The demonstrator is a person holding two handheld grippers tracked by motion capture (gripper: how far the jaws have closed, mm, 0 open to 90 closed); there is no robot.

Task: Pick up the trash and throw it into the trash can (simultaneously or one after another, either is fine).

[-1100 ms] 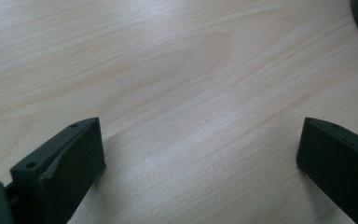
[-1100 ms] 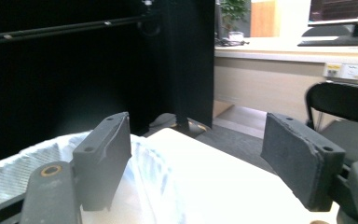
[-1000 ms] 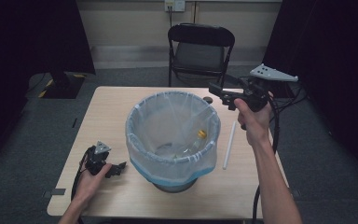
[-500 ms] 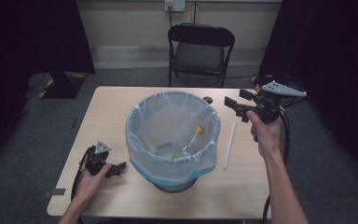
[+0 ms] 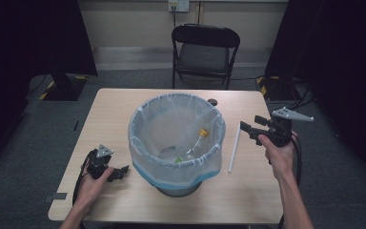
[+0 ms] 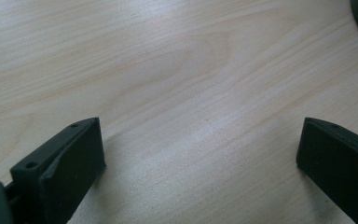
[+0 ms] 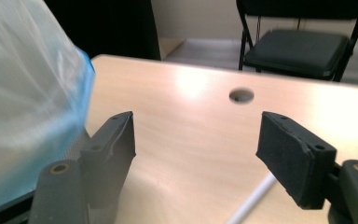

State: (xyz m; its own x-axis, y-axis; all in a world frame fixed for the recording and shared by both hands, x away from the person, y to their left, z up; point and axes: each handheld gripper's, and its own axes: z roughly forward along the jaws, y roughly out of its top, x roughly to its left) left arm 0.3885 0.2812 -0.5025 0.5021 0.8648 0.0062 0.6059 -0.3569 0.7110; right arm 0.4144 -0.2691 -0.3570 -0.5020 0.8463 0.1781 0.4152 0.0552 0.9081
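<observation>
While both tongs gape empty, the white stick [image 5: 234, 147] lies just beside the right tongs [image 5: 246, 129].

One lined bin [image 5: 177, 138], one bottle [image 5: 198, 140] inside, one white stick [image 5: 233, 148], one table [image 5: 109, 109], one chair [image 5: 205, 50], two grippers: left gripper [image 5: 120, 172], right gripper [image 5: 248, 130].

From above I saw the table [image 5: 124, 109] evenly lit while the surroundings stayed dark. Glare washed the tabletop in the right gripper view, where the bin liner [image 7: 23, 93] blurred.
</observation>
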